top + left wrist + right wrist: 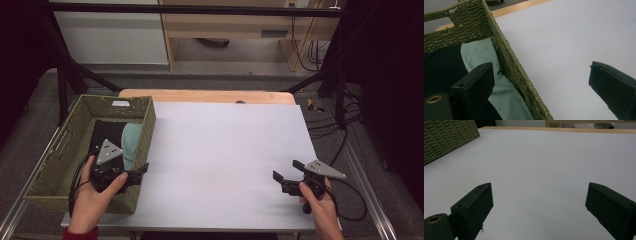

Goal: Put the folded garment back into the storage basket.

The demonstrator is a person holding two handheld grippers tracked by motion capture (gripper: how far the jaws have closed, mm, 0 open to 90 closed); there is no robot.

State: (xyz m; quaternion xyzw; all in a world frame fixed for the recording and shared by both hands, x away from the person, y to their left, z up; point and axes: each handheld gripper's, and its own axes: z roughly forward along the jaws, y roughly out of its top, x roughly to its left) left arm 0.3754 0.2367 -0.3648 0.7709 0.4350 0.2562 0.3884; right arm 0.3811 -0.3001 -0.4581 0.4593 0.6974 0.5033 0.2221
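A woven green basket (147,122) stands at the table's left, with a pale teal cloth (131,142) and a black cloth (107,132) lying inside. My left gripper (140,171) hovers over the basket's near right corner, open and empty. In the left gripper view its jaws straddle the basket wall (507,53): one over the teal cloth (477,55) beside the black cloth (441,65), the other over the white sheet (564,37). My right gripper (288,170) is open over the sheet's near right part, holding nothing. In the right gripper view, bare sheet lies under the right gripper (539,186), with the basket (446,137) far left.
The white sheet (225,150) covers most of the table, with a wooden strip (210,96) showing at the far edge. Black frame poles (62,90) rise behind the basket. Cables (340,122) lie on the floor to the right.
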